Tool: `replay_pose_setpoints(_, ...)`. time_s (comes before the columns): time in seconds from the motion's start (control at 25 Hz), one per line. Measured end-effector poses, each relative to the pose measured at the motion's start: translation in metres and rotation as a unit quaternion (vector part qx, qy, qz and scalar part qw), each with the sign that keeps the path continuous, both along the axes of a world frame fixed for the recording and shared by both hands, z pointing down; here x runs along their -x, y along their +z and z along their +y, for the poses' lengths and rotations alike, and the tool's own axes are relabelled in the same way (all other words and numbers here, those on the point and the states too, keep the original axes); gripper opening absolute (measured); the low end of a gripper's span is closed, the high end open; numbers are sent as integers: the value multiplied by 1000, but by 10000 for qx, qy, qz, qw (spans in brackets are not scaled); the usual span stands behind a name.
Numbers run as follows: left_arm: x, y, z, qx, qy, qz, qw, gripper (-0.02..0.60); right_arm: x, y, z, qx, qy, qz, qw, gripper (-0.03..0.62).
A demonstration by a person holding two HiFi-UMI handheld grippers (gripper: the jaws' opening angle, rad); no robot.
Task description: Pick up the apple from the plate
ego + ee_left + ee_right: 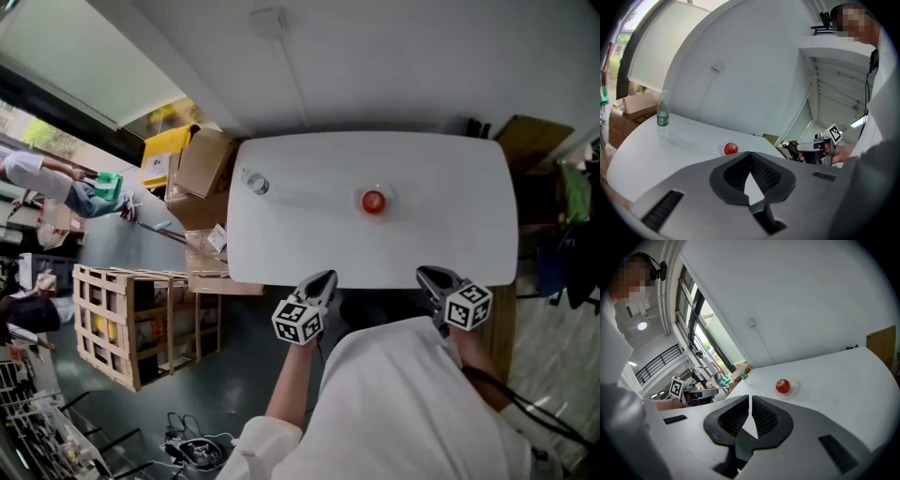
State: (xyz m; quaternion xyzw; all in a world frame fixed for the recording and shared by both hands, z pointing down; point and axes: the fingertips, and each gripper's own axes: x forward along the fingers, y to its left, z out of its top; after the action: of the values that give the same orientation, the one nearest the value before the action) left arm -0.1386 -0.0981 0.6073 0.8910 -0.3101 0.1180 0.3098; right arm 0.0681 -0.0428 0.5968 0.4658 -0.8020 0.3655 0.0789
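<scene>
Your left tongs [323, 279] and right tongs [428, 276] sit clenched on nothing at the lower edge of the table [450, 169], apart from the apple [373, 201] on its plate [795, 387] mid-frame.

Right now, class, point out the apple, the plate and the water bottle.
apple [373, 201], head view, red top.
plate [794, 389], right gripper view, rim beside the apple.
water bottle [663, 120], left gripper view, green label.

Workshop or storage-type space: slatted pale wooden crate [141, 323] and stacked brown cardboard boxes [202, 169] off the left edge of the white rectangular table [281, 244], loose black cables [192, 448] on dark floor [234, 370].
</scene>
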Motion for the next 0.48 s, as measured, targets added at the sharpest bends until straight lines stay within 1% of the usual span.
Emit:
replay_pose_setpoints(0.16, -23, 7, -23, -17, -23, -208, 9998, 2, -13, 2, -15, 108, -145, -59, 9998, 43)
replay_pose_setpoints(0.36, -59, 10, -58, -151, 76, -403, 9990, 5, -31, 7, -33, 235, -332, -98, 9991, 43)
replay_pose_setpoints(0.48, -79, 10, -75, -235, 135, -515, 9983, 28, -42, 11, -41, 321, -401, -148, 9986, 43)
